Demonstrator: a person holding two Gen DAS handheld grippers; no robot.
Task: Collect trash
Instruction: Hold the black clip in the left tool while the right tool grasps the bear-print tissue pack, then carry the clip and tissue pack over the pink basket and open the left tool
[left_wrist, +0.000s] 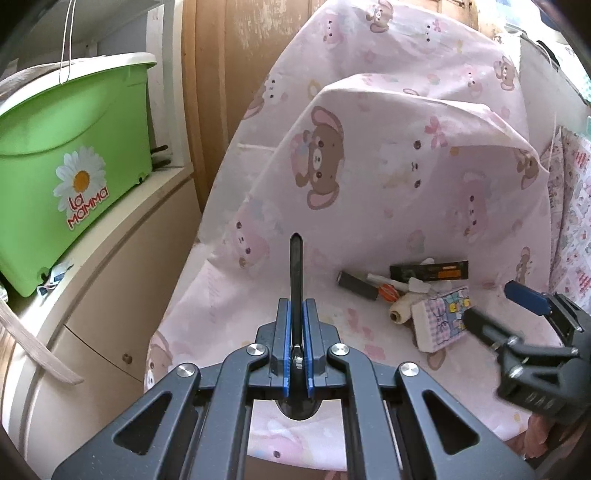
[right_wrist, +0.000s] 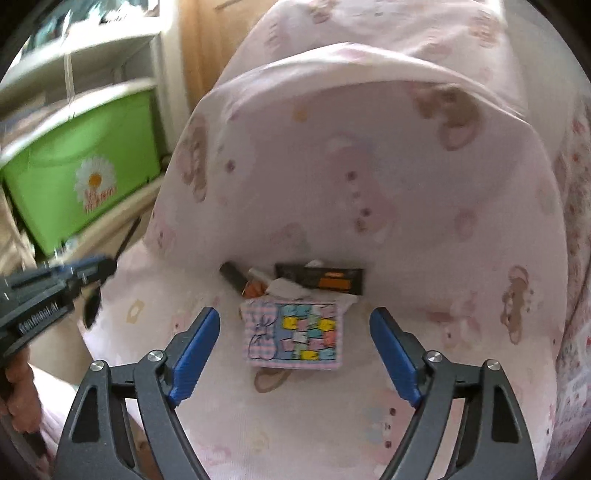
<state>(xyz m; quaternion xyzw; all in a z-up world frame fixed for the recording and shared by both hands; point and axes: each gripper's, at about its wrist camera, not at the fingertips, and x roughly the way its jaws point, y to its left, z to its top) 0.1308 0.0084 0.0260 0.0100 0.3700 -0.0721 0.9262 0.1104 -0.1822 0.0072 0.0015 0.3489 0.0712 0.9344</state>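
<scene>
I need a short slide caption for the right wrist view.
Open right gripper hovers before a pastel tissue pack on the pink sheet.

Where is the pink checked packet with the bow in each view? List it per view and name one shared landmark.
Left wrist: pink checked packet sits lower right, just left of the right gripper.
Right wrist: the packet lies centre, just beyond the open fingers.
Shared landmark: green bin, at left in both.
</scene>
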